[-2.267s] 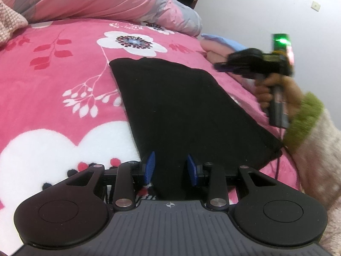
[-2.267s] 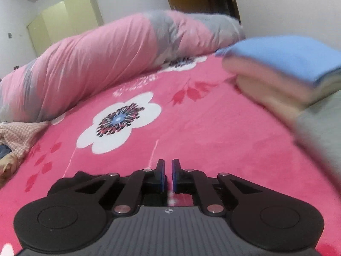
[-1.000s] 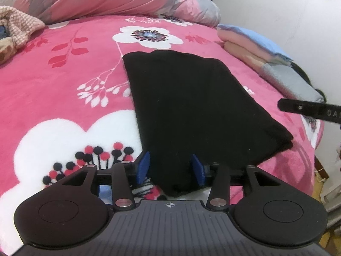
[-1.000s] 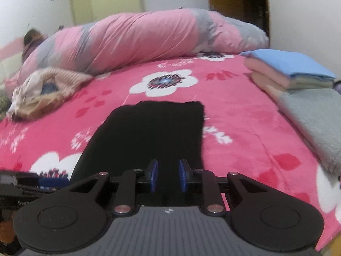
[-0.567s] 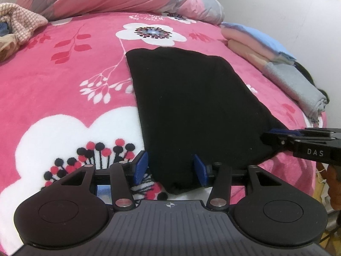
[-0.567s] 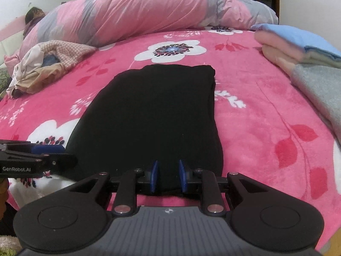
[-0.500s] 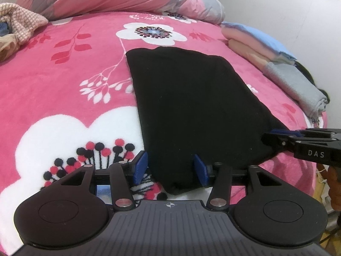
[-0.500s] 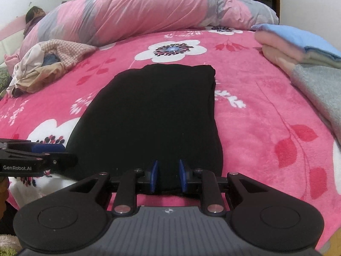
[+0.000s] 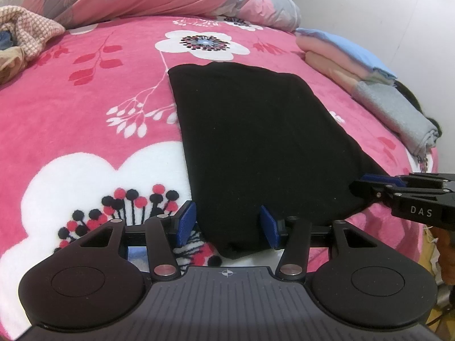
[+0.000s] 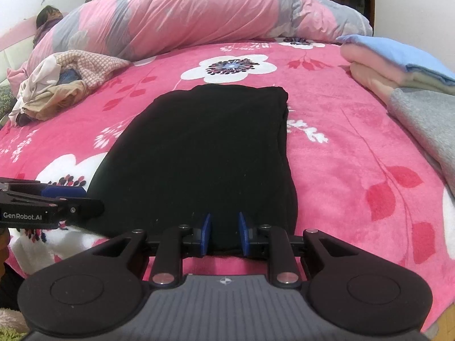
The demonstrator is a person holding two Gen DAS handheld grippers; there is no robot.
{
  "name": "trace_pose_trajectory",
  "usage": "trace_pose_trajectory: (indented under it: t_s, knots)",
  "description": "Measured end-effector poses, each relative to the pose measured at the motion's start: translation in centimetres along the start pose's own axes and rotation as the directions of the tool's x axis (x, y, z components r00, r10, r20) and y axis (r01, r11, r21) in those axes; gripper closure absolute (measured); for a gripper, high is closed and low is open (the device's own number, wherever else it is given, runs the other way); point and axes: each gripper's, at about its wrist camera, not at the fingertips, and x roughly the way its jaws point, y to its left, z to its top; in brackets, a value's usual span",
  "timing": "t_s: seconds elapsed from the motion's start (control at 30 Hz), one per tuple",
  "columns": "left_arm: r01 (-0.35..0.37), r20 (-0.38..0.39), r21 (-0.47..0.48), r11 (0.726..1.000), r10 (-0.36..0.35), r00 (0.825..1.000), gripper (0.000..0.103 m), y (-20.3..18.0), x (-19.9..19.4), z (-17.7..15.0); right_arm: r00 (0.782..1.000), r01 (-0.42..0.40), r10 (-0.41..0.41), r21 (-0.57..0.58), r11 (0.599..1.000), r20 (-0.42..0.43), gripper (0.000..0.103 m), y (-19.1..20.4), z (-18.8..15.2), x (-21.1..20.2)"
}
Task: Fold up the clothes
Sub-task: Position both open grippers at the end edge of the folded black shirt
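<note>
Black garment (image 9: 256,142), laid flat as a long smooth rectangle on a bright pink floral blanket (image 9: 85,113) covering a bed, runs away from the viewer with its near short edge at the foot of the bed. Its right-hand long edge looks doubled and thick in the right wrist view, which suggests it is already folded lengthwise at least once, though how many layers it has cannot be told. Two hand-held grippers sit at that near edge. The left gripper (image 9: 227,226) has its blue pads spread wide on either side of the near left corner of the cloth, not pinching it. The right gripper (image 10: 224,234) has its pads a modest gap apart, with the near right part of the hem lying between them; they do not look pressed together, and whether they touch the fabric is unclear. Along the bed's right side sits a neat stack of folded clothes (image 10: 398,65), blue on pink on beige with a grey piece nearest. At the far left lies a crumpled heap of clothes (image 10: 62,82), loose and unfolded. A rolled pink and grey duvet (image 10: 199,11) lies across the head of the bed. By judgement, the job is partway: several pieces are folded, the black one seems narrowed but is long enough to be folded end to end, and the heap remains.
</note>
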Motion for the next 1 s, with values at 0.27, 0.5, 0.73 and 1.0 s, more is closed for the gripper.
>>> trace_pose_trajectory:
  t_s: [0.27,0.5,0.73,1.0]
  knots:
    - [-0.007,0.01,-0.026,1.0,0.007,1.0,0.053,0.2,-0.5,0.1,1.0,-0.004,0.004,0.008,1.0,0.01,0.08,-0.1,-0.3,-0.1]
    - [-0.055,0.124,0.008,0.998,0.054,0.991,0.053,-0.3,-2.7,1.4,1.0,-0.01,0.01,0.017,1.0,0.019,0.08,-0.2,-0.6,-0.2]
    - [-0.039,0.09,0.037,0.999,0.036,0.995,0.053,-1.6,-1.7,1.5,0.999,-0.016,0.015,0.026,1.0,0.031,0.08,-0.3,-0.8,-0.3]
    - [-0.044,0.018,0.025,0.999,0.044,0.999,0.055,-2.4,-0.8,0.6,0.998,-0.019,0.016,0.049,0.999,0.054,0.08,-0.4,-1.2,-0.5]
